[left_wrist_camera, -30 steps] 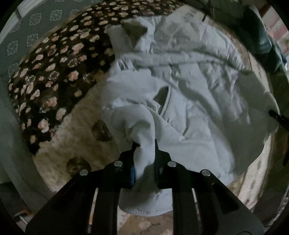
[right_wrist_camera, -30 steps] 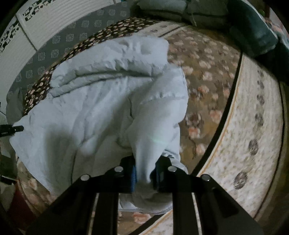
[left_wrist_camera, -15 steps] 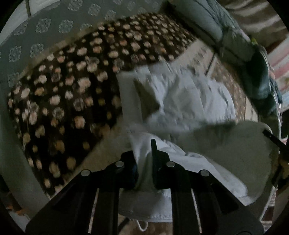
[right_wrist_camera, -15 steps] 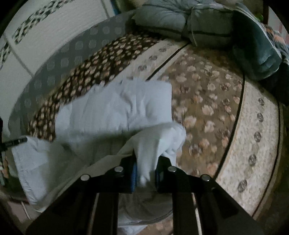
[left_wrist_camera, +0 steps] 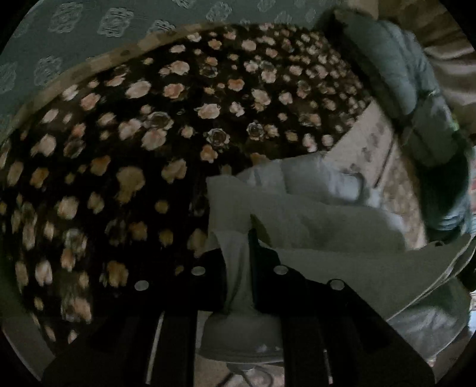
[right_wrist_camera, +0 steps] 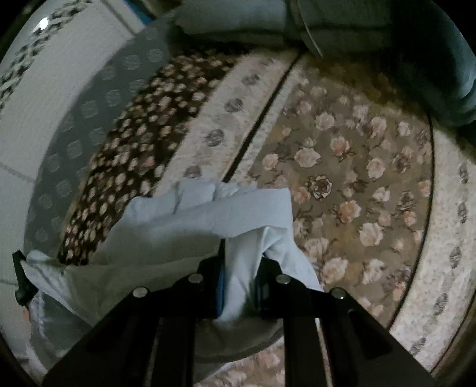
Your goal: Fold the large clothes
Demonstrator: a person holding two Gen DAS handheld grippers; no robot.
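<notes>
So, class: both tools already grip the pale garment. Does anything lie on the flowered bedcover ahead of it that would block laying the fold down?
Nothing visible does. The left tool and right tool are shut on the pale garment; the flowered bedcover ahead is bare, the pillows lying far off at its end.

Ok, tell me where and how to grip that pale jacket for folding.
Grip the pale jacket at a bunched edge, one corner per gripper, from above. The left gripper and right gripper each pinch a gathered fold, and the cloth spans between them.
</notes>
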